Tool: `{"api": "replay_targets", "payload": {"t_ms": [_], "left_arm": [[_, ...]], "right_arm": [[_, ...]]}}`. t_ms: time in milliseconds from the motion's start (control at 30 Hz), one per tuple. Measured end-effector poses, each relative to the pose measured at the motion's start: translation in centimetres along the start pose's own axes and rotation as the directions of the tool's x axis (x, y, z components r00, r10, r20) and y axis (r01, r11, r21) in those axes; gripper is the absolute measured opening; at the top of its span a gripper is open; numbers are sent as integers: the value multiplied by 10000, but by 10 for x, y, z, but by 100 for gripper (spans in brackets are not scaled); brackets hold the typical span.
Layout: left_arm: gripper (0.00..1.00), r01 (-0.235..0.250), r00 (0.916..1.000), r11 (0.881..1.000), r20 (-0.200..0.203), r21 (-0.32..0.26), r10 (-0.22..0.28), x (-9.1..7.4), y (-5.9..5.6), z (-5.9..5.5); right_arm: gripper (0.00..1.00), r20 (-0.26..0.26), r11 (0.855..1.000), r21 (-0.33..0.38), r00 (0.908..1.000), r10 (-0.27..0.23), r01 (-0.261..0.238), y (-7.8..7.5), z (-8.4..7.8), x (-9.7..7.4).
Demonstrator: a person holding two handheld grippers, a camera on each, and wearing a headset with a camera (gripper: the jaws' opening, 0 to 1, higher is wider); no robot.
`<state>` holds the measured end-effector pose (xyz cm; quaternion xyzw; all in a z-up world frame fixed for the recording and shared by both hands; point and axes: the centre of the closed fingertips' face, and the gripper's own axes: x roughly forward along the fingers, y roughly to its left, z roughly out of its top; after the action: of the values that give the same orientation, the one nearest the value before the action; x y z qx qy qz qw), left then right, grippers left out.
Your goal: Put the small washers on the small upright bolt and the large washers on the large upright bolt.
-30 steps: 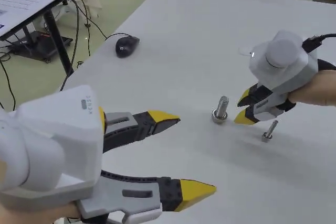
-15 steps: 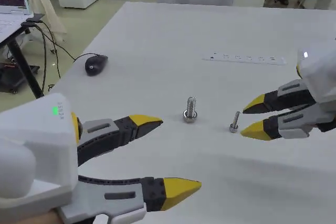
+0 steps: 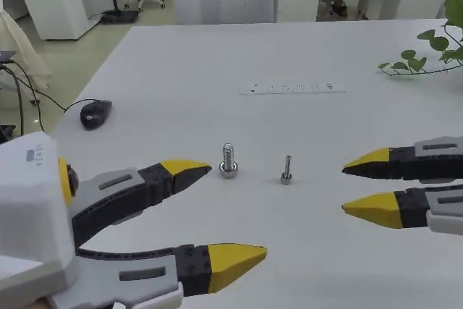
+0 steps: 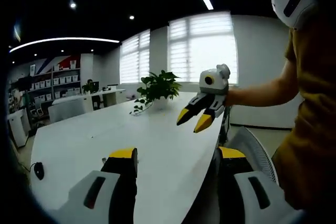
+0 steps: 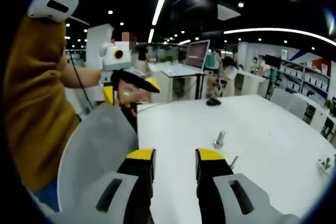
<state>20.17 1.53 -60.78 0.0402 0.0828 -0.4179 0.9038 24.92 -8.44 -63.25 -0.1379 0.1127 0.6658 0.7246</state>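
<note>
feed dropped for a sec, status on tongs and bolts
Left tongs open, right tongs open, both empty. Large bolt and small bolt upright between them, untouched. Mouse and power strip lie farther back.

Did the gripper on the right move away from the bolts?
Yes. The right gripper has pulled back rightward, away from the small bolt and large bolt.

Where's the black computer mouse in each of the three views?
Head view: black computer mouse at middle left.
Left gripper view: mouse at lower left.
Right gripper view: mouse just above centre.
Shared landmark: the white table it lies on.
</note>
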Motion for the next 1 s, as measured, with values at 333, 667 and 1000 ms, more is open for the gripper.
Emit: {"api": "replay_targets", "payload": {"t_ms": [333,667,1000], "left_arm": [[60,375,9992,9992,156,111,-377,-2,-19,9],[60,230,9995,9997,206,108,-232,-13,-19,12],[60,283,9983,9987,530,-425,-260,-26,-16,13]], "right_arm": [[35,537,9991,254,9980,-346,333,23,3,-19],[36,1166,9956,665,9905,-735,660,27,3,-24],[38,961,9949,1005,9954,-3,-95,32,-7,-1]]}}
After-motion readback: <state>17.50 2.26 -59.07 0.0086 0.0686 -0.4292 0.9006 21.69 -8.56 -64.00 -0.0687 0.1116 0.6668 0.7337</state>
